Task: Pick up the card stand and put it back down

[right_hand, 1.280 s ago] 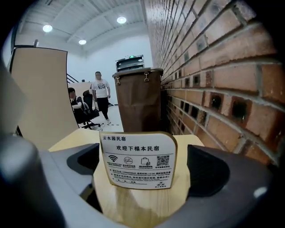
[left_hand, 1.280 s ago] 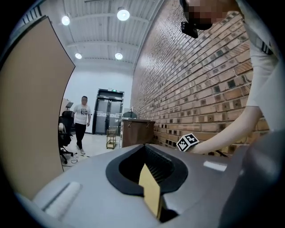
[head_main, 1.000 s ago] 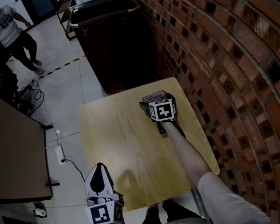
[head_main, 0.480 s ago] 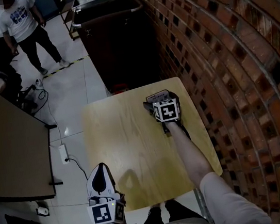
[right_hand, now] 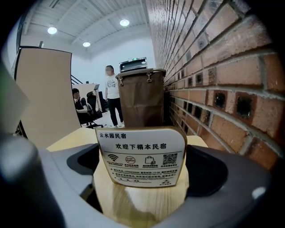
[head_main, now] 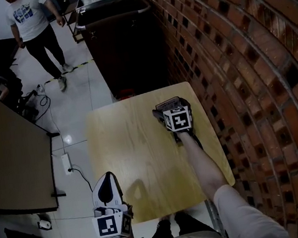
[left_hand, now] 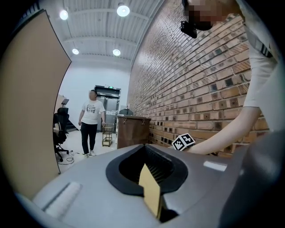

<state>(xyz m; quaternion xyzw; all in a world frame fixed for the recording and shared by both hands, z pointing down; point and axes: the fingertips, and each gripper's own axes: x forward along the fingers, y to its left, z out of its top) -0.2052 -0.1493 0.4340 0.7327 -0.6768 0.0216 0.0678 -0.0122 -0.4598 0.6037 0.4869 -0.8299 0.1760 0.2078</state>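
The card stand (right_hand: 140, 156) is a white sign with printed text and icons on a pale wooden base. It fills the space between my right gripper's (right_hand: 141, 189) jaws, which are shut on the base. In the head view the card stand (head_main: 166, 104) shows at the table's (head_main: 132, 157) far right side, mostly hidden by my right gripper (head_main: 166, 108) and its marker cube. I cannot tell whether the base rests on the table. My left gripper (head_main: 104, 186) hangs off the table's near left corner, shut and holding nothing; between its jaws (left_hand: 151, 196) only a thin sliver of tabletop shows.
A brick wall (head_main: 242, 74) runs close along the table's right side. A dark brown cabinet (head_main: 121, 42) stands just beyond the far edge. A tan partition (head_main: 5, 159) stands to the left, with cables on the floor. A person (head_main: 32, 27) walks in the background.
The person in the background has walked to the right. My right gripper stays on the card stand at nearly the same spot; the left gripper has not visibly moved.
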